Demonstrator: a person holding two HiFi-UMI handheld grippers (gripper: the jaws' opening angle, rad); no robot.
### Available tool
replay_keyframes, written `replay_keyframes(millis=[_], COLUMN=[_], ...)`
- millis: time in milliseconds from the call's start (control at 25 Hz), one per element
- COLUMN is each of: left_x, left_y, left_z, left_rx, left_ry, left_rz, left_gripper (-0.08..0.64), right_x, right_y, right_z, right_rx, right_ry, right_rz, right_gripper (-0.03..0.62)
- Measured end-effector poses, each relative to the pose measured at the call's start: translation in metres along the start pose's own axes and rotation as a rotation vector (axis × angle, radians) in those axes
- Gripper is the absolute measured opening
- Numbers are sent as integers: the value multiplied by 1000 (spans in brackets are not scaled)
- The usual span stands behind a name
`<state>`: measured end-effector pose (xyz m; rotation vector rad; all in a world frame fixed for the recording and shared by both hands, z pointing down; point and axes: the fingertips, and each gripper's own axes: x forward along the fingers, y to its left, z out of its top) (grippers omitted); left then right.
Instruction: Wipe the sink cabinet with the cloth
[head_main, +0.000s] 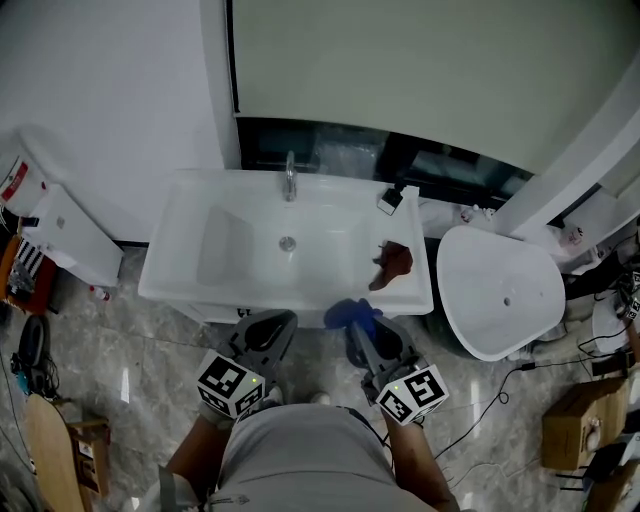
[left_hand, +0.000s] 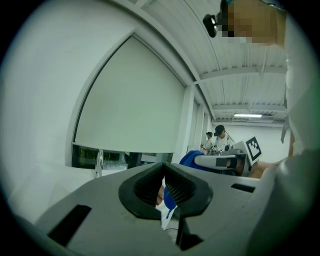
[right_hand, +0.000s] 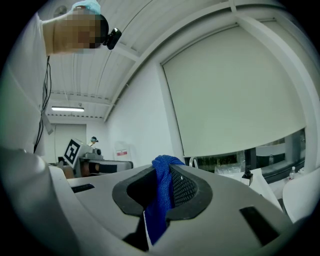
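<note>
Pinching the blue cloth (head_main: 352, 312), the right claw (right_hand: 168, 176) is held nearer the sink cabinet's (head_main: 172, 272) brown patch (head_main: 392, 262), perhaps a stain, than the pressed-together left claw (left_hand: 164, 172).

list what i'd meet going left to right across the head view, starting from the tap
tap → red-brown patch → white oval basin → cardboard box
</note>
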<state>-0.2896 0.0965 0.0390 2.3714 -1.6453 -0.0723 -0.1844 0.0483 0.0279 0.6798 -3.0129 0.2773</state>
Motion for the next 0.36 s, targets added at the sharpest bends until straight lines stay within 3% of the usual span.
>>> replay_keyframes(millis=[360], left_x=[1], left_y=[-5], left_z=[3], left_rx=[-5], left_ry=[-27], left_rz=[-6], left_gripper=[24], right_x=[-5], right_y=[-6], right_z=[-2], right_rx=[-14], right_ry=[-3], right_rz=[-33], right_gripper=[57])
